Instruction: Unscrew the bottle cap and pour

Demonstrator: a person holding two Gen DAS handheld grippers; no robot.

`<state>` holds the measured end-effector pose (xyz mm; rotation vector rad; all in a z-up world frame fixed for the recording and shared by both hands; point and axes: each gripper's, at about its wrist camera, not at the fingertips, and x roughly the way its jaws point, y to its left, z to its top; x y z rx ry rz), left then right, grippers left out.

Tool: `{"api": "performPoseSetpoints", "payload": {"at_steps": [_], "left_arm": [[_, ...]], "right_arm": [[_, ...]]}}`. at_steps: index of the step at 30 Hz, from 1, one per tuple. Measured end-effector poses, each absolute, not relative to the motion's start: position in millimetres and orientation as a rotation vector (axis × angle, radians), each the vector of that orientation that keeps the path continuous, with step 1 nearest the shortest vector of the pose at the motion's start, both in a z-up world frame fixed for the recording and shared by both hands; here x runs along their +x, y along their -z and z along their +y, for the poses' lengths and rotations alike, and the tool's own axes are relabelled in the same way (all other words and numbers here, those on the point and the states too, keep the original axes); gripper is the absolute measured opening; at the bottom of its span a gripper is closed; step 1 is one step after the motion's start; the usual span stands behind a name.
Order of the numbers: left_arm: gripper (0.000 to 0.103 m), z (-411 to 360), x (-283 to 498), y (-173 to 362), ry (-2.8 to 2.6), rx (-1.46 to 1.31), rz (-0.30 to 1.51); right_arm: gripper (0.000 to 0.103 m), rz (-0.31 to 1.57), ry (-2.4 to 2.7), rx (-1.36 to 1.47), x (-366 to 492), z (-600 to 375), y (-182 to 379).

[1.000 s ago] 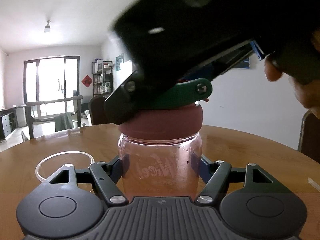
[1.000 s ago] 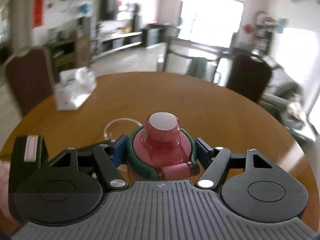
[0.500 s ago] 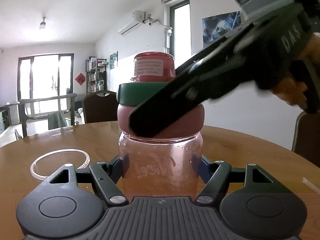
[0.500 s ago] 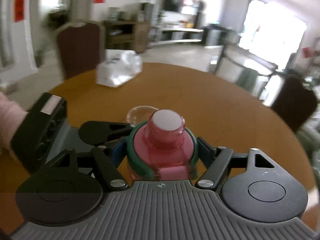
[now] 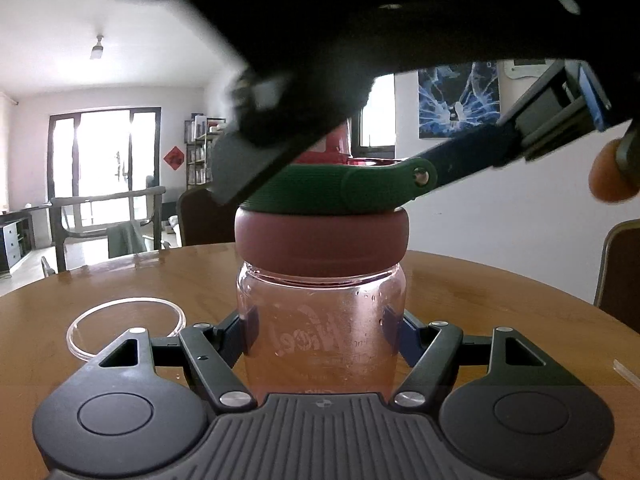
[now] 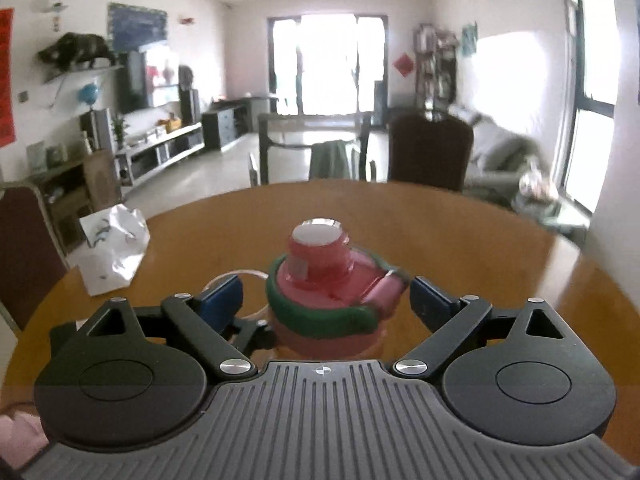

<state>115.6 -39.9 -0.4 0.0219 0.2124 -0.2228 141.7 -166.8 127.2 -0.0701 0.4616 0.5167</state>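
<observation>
Tongs first: the left tongs (image 5: 322, 334) are clamped on the clear pink-tinted plastic bottle (image 5: 322, 332), blue pads pressed to both sides of its body, holding it upright on the round brown wooden desk (image 5: 500, 292). Up top, the right tongs (image 6: 326, 300) are spread wide, one blue pad on either side of the pink screw cap with its green ribbed ring (image 6: 324, 304), neither pad touching it.

Here is the relation that matters: the cap sits dead between the right pads, just ahead of that gripper's body, and the bottle's long axis stands vertical, so the twist has to turn about that upright line. The right hand is the nearer one to the cap; the left is busy as the anchor. The call from here is that the cap is not yet off and the right tongs want to close on the ring before any turn.

Only the left wrist view shows the grip on the body, plus a thin clear ring (image 5: 124, 330) lying on the desk just to the left. Only the right wrist view shows the cap's top, its pink spout and the open gap, with a crumpled white bag (image 6: 112, 248) well off to the left.
</observation>
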Motion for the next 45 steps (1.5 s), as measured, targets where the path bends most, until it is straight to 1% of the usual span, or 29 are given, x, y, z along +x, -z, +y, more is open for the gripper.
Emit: {"api": "performPoseSetpoints", "payload": {"at_steps": [1, 2, 3, 10, 16, 20, 21, 23, 24, 26, 28, 31, 33, 35, 36, 45], "left_arm": [[0.071, -41, 115, 0, 0.221, 0.022, 0.212], [0.071, -41, 115, 0, 0.219, 0.022, 0.212], [0.071, -41, 114, 0, 0.217, 0.022, 0.212], [0.071, -40, 112, 0, 0.225, 0.028, 0.212], [0.071, -38, 114, 1, 0.249, 0.029, 0.214], [0.071, -36, 116, 1, 0.254, 0.026, 0.214], [0.071, -36, 117, 1, 0.254, 0.026, 0.214], [0.071, -36, 116, 1, 0.252, 0.025, 0.214], [0.071, -36, 116, 1, 0.25, 0.025, 0.214], [0.071, -37, 116, 1, 0.245, 0.024, 0.215], [0.071, -37, 117, 1, 0.243, 0.024, 0.215], [0.071, -39, 116, 1, 0.242, 0.026, 0.214], [0.071, -41, 117, 1, 0.24, 0.028, 0.217], [0.071, -41, 118, 1, 0.24, 0.028, 0.217], [0.071, -41, 119, 2, 0.24, 0.028, 0.217], [0.071, -40, 123, 3, 0.238, 0.034, 0.215]], "right_arm": [[0.088, 0.459, -0.495, -0.069, 142, -165, -126], [0.083, 0.451, -0.474, -0.068, 143, -164, -124], [0.081, 0.446, -0.467, -0.064, 144, -164, -124], [0.079, 0.426, -0.614, -0.137, 157, -180, -121], [0.079, 0.495, -0.966, -0.275, 202, -205, -135], [0.081, 0.478, -1.094, -0.316, 217, -213, -135], [0.082, 0.463, -1.087, -0.314, 215, -213, -135], [0.094, 0.432, -1.018, -0.307, 203, -209, -134], [0.096, 0.418, -0.96, -0.296, 193, -206, -133], [0.097, 0.398, -0.842, -0.272, 174, -202, -132], [0.097, 0.417, -0.742, -0.239, 159, -201, -132], [0.088, 0.451, -0.678, -0.171, 143, -205, -132], [0.087, 0.458, -0.695, -0.119, 134, -210, -135], [0.078, 0.457, -0.762, -0.08, 130, -214, -139], [0.075, 0.463, -0.765, -0.084, 130, -213, -139], [0.075, 0.469, -0.716, -0.113, 144, -209, -136]]}}
